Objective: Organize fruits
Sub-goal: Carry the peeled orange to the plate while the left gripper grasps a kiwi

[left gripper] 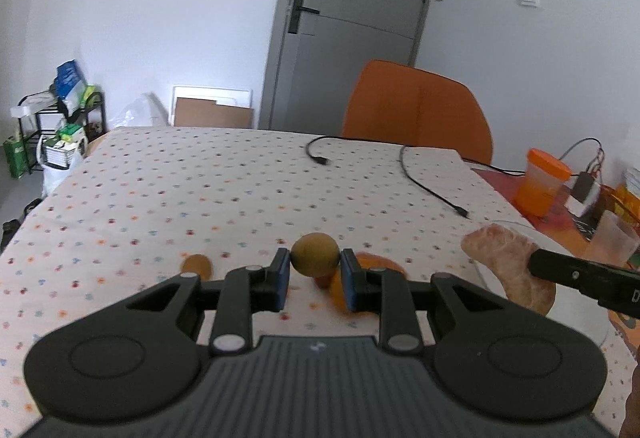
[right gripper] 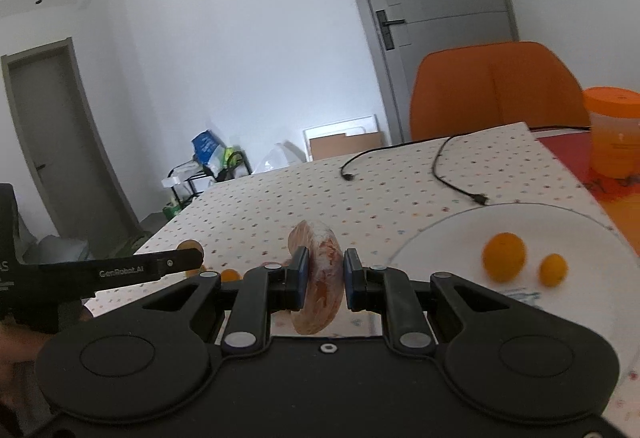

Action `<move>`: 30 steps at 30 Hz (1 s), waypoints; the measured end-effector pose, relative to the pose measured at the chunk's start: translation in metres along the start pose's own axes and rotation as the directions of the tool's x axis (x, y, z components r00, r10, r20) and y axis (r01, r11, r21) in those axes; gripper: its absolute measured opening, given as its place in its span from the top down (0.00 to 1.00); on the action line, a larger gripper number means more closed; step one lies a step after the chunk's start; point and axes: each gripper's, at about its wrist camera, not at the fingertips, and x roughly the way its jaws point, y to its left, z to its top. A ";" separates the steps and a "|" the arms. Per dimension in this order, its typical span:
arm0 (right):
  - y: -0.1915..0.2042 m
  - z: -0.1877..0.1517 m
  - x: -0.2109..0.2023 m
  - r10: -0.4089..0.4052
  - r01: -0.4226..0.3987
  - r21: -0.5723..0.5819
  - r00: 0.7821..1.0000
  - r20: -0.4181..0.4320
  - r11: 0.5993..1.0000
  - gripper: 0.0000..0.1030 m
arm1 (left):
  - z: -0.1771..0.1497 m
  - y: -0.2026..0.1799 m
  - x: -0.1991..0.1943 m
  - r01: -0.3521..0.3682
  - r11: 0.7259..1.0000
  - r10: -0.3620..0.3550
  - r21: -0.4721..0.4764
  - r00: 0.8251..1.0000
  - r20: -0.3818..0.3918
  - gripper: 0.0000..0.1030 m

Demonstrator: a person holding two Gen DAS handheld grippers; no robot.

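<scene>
Gripping a round brown-green fruit [left gripper: 315, 255], the left gripper [left gripper: 314, 272] has its blue pads pressed on either side of it, raised above the dotted tablecloth [left gripper: 160, 190]. Below and just right of that fruit, an orange [left gripper: 368, 266] lies on the cloth, partly hidden by the right finger. A small brown fruit [left gripper: 197, 265] lies on the cloth to the left, near the gripper.

Right gripper [right gripper: 325, 280] pinches a pink peeled citrus wedge [right gripper: 318, 270] between its pads, wedge standing on edge, held above the near cloth. Same wedge shows at the right of the left view [left gripper: 508, 262].

White plate [right gripper: 440, 238] sits at the near right of the table, holding a larger orange fruit [right gripper: 503, 256] and a smaller one [right gripper: 553, 269] just right of it, close but apart.

Far side: two black cables [left gripper: 432, 186] lie loose on the cloth. Orange chair [left gripper: 416, 110] stands behind the table. Orange-lidded cup [right gripper: 614, 130] sits at the far right, off the dotted cloth. Grey door [left gripper: 352, 18] in the back wall.
</scene>
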 end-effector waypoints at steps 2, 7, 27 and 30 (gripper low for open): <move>-0.007 0.000 -0.006 -0.017 0.017 0.008 1.000 0.006 1.000 0.84 | 0.000 -0.007 0.000 0.015 1.000 -0.015 0.003 1.000 0.000 0.75; -0.024 0.001 -0.021 -0.058 0.057 0.026 0.998 0.024 0.998 0.85 | -0.001 -0.027 -0.001 0.050 0.998 -0.050 0.024 0.999 0.002 0.75; -0.059 -0.015 -0.044 -0.086 0.086 0.084 0.996 -0.007 0.993 0.96 | -0.007 -0.063 0.007 0.114 0.991 -0.112 0.074 0.993 -0.029 0.75; -0.058 -0.019 -0.044 -0.082 0.084 0.080 0.996 -0.020 0.993 0.95 | -0.007 -0.068 0.008 0.127 0.988 -0.124 0.085 0.992 -0.038 0.75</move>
